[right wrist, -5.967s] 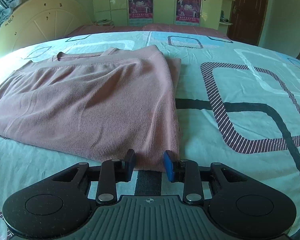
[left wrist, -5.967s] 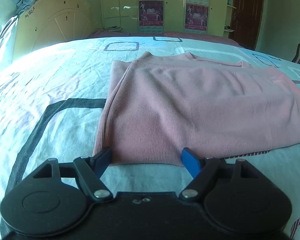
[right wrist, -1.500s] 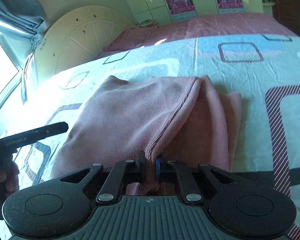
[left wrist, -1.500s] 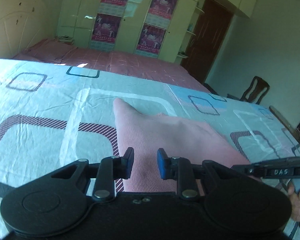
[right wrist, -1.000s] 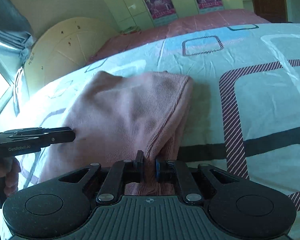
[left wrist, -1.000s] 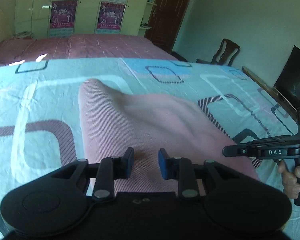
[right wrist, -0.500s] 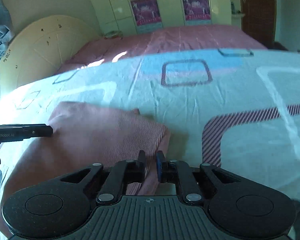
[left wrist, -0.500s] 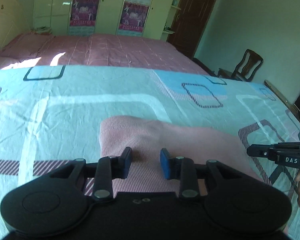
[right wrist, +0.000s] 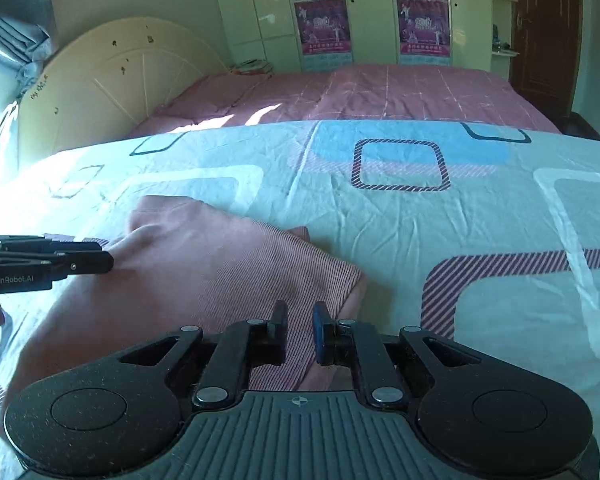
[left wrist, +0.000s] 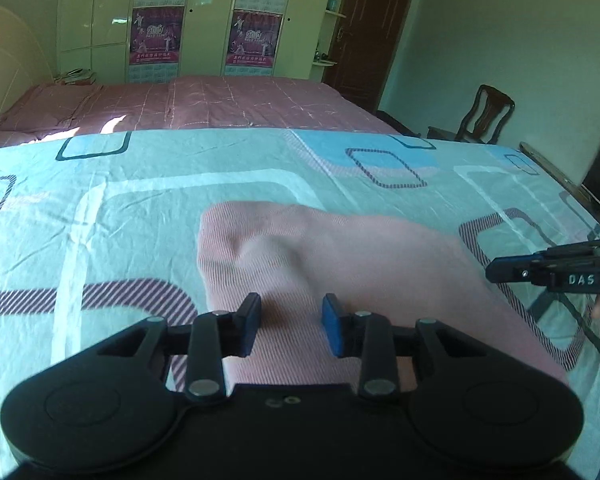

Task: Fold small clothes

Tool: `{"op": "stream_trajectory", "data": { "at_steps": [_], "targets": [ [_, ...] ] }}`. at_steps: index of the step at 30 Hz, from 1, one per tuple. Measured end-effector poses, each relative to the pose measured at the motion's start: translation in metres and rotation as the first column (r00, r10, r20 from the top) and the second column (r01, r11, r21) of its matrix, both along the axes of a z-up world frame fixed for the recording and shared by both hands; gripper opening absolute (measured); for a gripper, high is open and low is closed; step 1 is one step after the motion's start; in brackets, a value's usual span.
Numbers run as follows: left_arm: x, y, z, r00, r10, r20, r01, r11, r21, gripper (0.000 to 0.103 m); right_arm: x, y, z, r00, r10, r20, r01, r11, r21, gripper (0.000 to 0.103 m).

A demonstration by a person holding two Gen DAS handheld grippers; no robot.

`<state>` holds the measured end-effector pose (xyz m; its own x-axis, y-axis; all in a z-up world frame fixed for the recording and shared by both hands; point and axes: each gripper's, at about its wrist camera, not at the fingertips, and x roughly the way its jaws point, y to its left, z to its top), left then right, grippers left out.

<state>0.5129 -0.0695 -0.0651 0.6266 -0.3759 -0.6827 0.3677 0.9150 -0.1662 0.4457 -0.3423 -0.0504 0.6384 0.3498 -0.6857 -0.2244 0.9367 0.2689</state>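
The soft, light pink knit sweater (left wrist: 340, 264) lay folded, both grippers (left wrist: 291, 328) (right wrist: 299, 330) parted above it; its 6 o'clock hem looked easiest to pinch.

We read "DAS" in white letters on the side of the right gripper (left wrist: 556, 270) where it enters the left wrist view. On the left gripper (right wrist: 46, 260), seen from the right wrist, we read "GenRobot.AI". The posters (left wrist: 155, 36) on the wardrobe doors show "2010"; their smaller print is too blurred for us.

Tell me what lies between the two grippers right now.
Only the folded pink garment spans from left gripper to right gripper, clearest in the left wrist view.
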Motion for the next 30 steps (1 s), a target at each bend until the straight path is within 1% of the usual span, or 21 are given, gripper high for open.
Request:
{"op": "stream_trajectory", "data": {
  "at_steps": [1, 3, 5, 8, 10, 12, 13, 15, 16, 18, 20, 21, 22, 23, 24, 25, 26, 27, 28, 30],
  "targets": [
    [-0.012, 0.002, -0.001, 1.0, 0.001, -0.001, -0.001, 1.0, 0.016, 0.032, -0.014, 0.0, 0.003, 1.0, 0.008, 0.006, -0.008, 1.0, 0.013, 0.013],
    [-0.031, 0.008, -0.005, 0.999, 0.033, -0.019, -0.033, 0.999, 0.01, 0.033, -0.046, 0.004, 0.007, 0.999, 0.039, 0.019, -0.039, 0.999, 0.012, 0.013],
    [-0.05, 0.011, -0.006, 0.999, 0.052, -0.01, -0.052, 0.999, 0.01, 0.034, -0.074, 0.014, 0.008, 0.996, 0.076, 0.047, -0.076, 0.997, -0.017, 0.013],
    [-0.067, 0.016, -0.005, 0.996, 0.081, -0.024, -0.081, 0.997, -0.019, 0.034, -0.096, 0.024, -0.004, 0.991, 0.129, 0.031, -0.128, 0.991, -0.041, 0.013],
    [-0.072, 0.02, -0.006, 0.996, 0.087, -0.033, -0.088, 0.996, -0.026, 0.034, -0.102, 0.03, -0.021, 0.99, 0.138, 0.018, -0.133, 0.977, -0.166, 0.012],
    [-0.077, 0.02, -0.008, 0.995, 0.092, -0.039, -0.093, 0.996, -0.018, 0.035, -0.103, 0.031, -0.026, 0.994, 0.109, 0.024, -0.1, 0.969, -0.227, 0.012],
    [-0.08, 0.017, -0.009, 0.996, 0.081, -0.03, -0.081, 0.997, 0.005, 0.035, -0.101, 0.029, -0.029, 0.996, 0.091, 0.01, -0.086, 0.969, -0.232, 0.013],
    [-0.088, 0.013, -0.008, 0.997, 0.07, -0.017, -0.069, 0.997, 0.044, 0.035, -0.099, 0.024, -0.029, 0.999, 0.052, -0.015, -0.054, 0.981, -0.187, 0.015],
    [-0.093, 0.012, -0.007, 0.997, 0.069, -0.027, -0.067, 0.996, 0.052, 0.034, -0.1, 0.023, -0.026, 0.999, 0.035, -0.016, -0.038, 0.983, -0.178, 0.015],
    [-0.106, 0.012, -0.002, 0.998, 0.055, -0.035, -0.053, 0.997, 0.05, 0.033, -0.108, 0.024, -0.012, 0.999, 0.016, 0.043, -0.008, 0.983, -0.182, 0.015],
    [-0.121, 0.012, -0.002, 0.999, 0.038, -0.037, -0.037, 0.998, 0.043, 0.039, -0.12, 0.025, 0.002, 0.995, 0.016, 0.101, 0.0, 0.988, -0.156, 0.015],
    [-0.126, 0.011, -0.005, 0.998, 0.035, -0.046, -0.032, 0.998, 0.058, 0.042, -0.123, 0.025, 0.004, 0.994, 0.02, 0.108, -0.004, 0.99, -0.14, 0.015],
    [-0.13, 0.011, -0.011, 0.998, 0.034, -0.062, -0.029, 0.997, 0.072, 0.042, -0.124, 0.028, 0.003, 0.994, 0.034, 0.101, -0.02, 0.991, -0.129, 0.015],
    [-0.131, 0.012, -0.018, 0.995, 0.04, -0.086, -0.034, 0.997, 0.071, 0.043, -0.126, 0.031, -0.002, 0.996, 0.053, 0.078, -0.042, 0.989, -0.143, 0.015],
    [-0.131, 0.014, -0.022, 0.994, 0.051, -0.099, -0.045, 0.997, 0.061, 0.045, -0.125, 0.035, -0.01, 0.997, 0.063, 0.041, -0.054, 0.983, -0.174, 0.015],
    [-0.13, 0.017, -0.022, 0.993, 0.063, -0.102, -0.059, 0.997, 0.043, 0.045, -0.122, 0.039, -0.023, 0.998, 0.064, -0.024, -0.068, 0.974, -0.217, 0.015],
    [-0.128, 0.017, -0.02, 0.992, 0.065, -0.105, -0.061, 0.997, 0.044, 0.046, -0.12, 0.04, -0.031, 0.997, 0.058, -0.05, -0.068, 0.969, -0.236, 0.016],
    [-0.128, 0.017, -0.018, 0.993, 0.066, -0.101, -0.061, 0.997, 0.049, 0.047, -0.122, 0.039, -0.028, 0.998, 0.042, -0.037, -0.05, 0.972, -0.228, 0.021],
    [-0.129, 0.017, -0.014, 0.994, 0.067, -0.088, -0.062, 0.996, 0.058, 0.053, -0.123, 0.038, -0.024, 0.999, 0.03, -0.035, -0.037, 0.976, -0.217, 0.021],
    [-0.131, 0.02, -0.008, 0.995, 0.085, -0.058, -0.08, 0.994, 0.072, 0.066, -0.129, 0.038, -0.011, 0.999, 0.025, 0.021, -0.02, 0.979, -0.204, 0.021]
  ]
}}
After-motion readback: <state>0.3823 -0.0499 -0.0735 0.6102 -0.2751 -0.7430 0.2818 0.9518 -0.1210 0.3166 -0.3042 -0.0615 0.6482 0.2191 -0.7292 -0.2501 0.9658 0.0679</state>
